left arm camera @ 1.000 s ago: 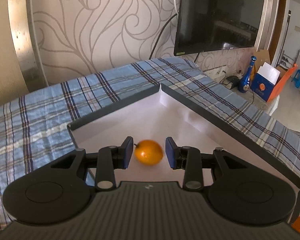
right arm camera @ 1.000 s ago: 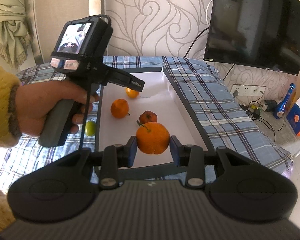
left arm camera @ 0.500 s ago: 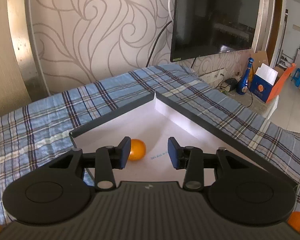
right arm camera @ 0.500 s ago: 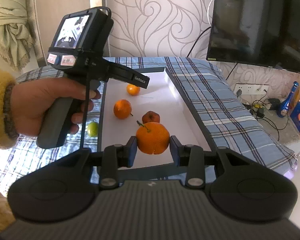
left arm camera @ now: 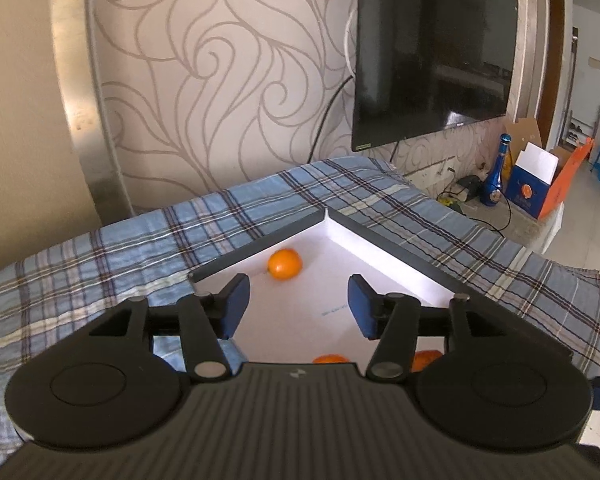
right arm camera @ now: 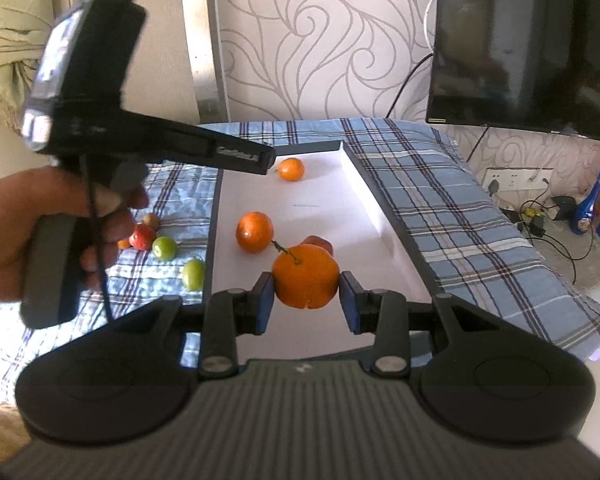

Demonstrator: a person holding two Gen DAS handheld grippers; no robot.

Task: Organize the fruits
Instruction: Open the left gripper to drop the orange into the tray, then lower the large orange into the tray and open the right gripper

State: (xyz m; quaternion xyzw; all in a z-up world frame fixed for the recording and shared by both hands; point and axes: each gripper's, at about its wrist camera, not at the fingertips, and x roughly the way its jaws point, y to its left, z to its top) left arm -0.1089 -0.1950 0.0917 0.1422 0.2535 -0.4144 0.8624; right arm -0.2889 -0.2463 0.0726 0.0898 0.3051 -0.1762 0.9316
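Your right gripper (right arm camera: pixel 306 300) clamps a stemmed orange (right arm camera: pixel 305 276) above the white tray's (right arm camera: pixel 332 216) near edge while your left gripper (left arm camera: pixel 298 306), jaws just spread and empty, risks nudging the small orange (left arm camera: pixel 285 264) rolling near the far corner

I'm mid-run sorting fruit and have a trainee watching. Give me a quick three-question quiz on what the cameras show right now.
1. True or false: the left gripper holds an orange.
2. What sits between the right gripper fingers?
3. Where do the two green fruits lie: A) in the white tray, B) on the plaid cloth?

Key: 1. False; its jaws have just been opening, nothing between them. 2. The stemmed orange. 3. B.
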